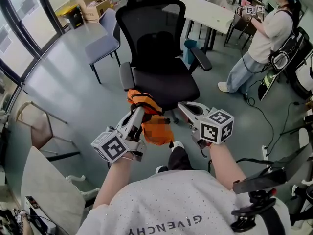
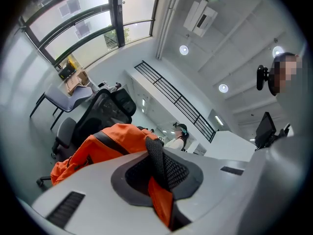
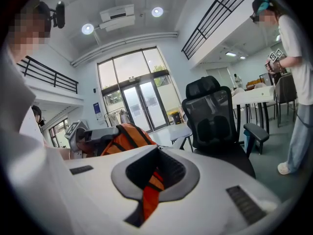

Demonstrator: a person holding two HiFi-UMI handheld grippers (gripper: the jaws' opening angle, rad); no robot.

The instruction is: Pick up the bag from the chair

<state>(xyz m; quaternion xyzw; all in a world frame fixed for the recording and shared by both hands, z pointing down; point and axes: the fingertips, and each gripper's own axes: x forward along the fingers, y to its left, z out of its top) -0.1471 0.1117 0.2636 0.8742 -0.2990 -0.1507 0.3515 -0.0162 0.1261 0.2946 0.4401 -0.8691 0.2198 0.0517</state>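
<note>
Both hand-held grippers are clamped on the orange bag [image 1: 159, 137]: the left hand-held gripper [image 2: 159, 175] is shut on black mesh and orange fabric, and the right hand-held gripper [image 3: 152, 177] is shut on an orange strap. The bag hangs between them at the front-left corner of the black chair's [image 1: 161, 82] seat; can't tell if it touches the seat edge. There's open floor [image 1: 73, 67] to the left up to the grey chair [image 1: 105, 38], while the right side is tighter, with the armrest [image 1: 201, 60] and a standing person [image 1: 266, 38].
</note>
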